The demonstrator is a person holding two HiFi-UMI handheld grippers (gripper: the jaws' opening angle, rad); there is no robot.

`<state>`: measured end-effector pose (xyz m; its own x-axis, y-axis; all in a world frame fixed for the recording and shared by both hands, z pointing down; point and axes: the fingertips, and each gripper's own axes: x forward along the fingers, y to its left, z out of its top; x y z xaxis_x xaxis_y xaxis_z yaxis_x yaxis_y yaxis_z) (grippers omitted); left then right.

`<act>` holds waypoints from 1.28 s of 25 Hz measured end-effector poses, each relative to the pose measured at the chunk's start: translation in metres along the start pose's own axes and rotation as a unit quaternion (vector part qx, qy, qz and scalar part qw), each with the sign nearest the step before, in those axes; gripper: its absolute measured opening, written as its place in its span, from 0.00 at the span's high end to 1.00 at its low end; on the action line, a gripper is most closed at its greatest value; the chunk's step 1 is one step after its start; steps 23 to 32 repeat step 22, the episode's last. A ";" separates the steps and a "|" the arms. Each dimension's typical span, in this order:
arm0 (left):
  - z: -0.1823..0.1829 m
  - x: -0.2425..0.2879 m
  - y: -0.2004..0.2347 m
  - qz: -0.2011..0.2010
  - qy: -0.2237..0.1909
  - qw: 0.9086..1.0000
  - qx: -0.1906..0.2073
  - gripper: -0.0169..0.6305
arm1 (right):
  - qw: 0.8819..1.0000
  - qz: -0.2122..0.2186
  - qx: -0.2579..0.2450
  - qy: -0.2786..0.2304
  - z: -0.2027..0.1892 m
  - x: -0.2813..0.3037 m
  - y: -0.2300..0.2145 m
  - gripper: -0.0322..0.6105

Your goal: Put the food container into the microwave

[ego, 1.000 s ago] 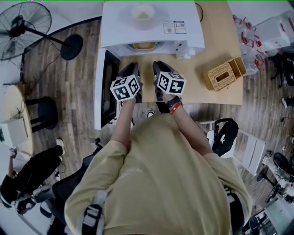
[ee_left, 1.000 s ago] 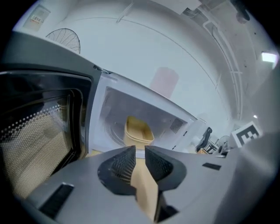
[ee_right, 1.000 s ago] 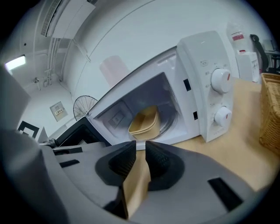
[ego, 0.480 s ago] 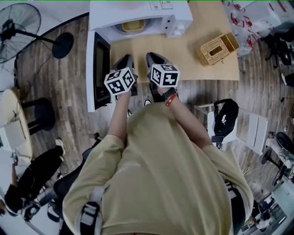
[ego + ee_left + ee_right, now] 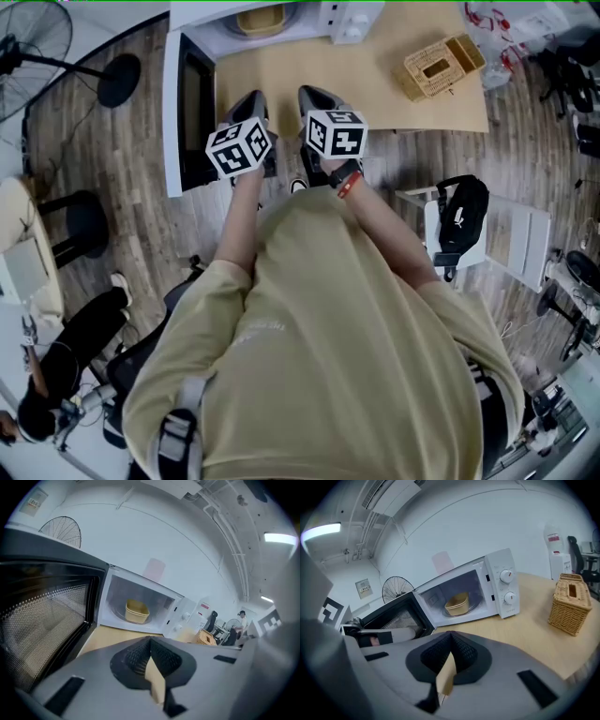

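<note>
The yellow food container (image 5: pixel 261 19) sits inside the white microwave (image 5: pixel 349 13) at the top edge of the head view. It also shows on the turntable as the container (image 5: pixel 137 611) and the container (image 5: pixel 457 604). The microwave door (image 5: pixel 187 108) hangs wide open to the left. My left gripper (image 5: pixel 249 105) and right gripper (image 5: pixel 317 97) hover side by side over the wooden table (image 5: pixel 375 89), a short way in front of the oven. In the gripper views the left gripper (image 5: pixel 151 641) and right gripper (image 5: pixel 451 637) are shut with nothing held.
A wicker tissue box (image 5: pixel 436 64) stands on the table to the right of the microwave. A floor fan (image 5: pixel 37 37) is at the far left. A black bag (image 5: pixel 459 225) rests on a white chair at the right, and a dark stool (image 5: pixel 80 225) stands left.
Both grippers have drawn back from the microwave opening toward the table's near edge. The view has shifted, so the microwave now sits at the top edge. The container stays inside.
</note>
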<state>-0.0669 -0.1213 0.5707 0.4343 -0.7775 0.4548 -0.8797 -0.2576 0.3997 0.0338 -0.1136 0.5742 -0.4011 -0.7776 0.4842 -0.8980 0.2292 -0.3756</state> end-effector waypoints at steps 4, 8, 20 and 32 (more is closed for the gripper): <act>-0.010 -0.004 -0.002 -0.001 0.005 1.000 -0.001 0.94 | 1.000 -0.002 -0.002 0.004 -0.010 -0.006 0.000 0.91; -0.018 -0.008 0.002 -0.005 0.010 1.000 -0.006 0.94 | 1.000 -0.002 -0.002 0.009 -0.018 -0.005 0.004 0.91; -0.034 -0.011 0.001 -0.019 0.024 0.999 -0.007 0.94 | 1.000 -0.007 -0.001 0.022 -0.038 0.001 0.014 0.91; -0.039 -0.006 -0.004 -0.024 0.030 0.999 -0.007 0.94 | 1.000 -0.011 0.002 0.026 -0.041 0.002 0.008 0.91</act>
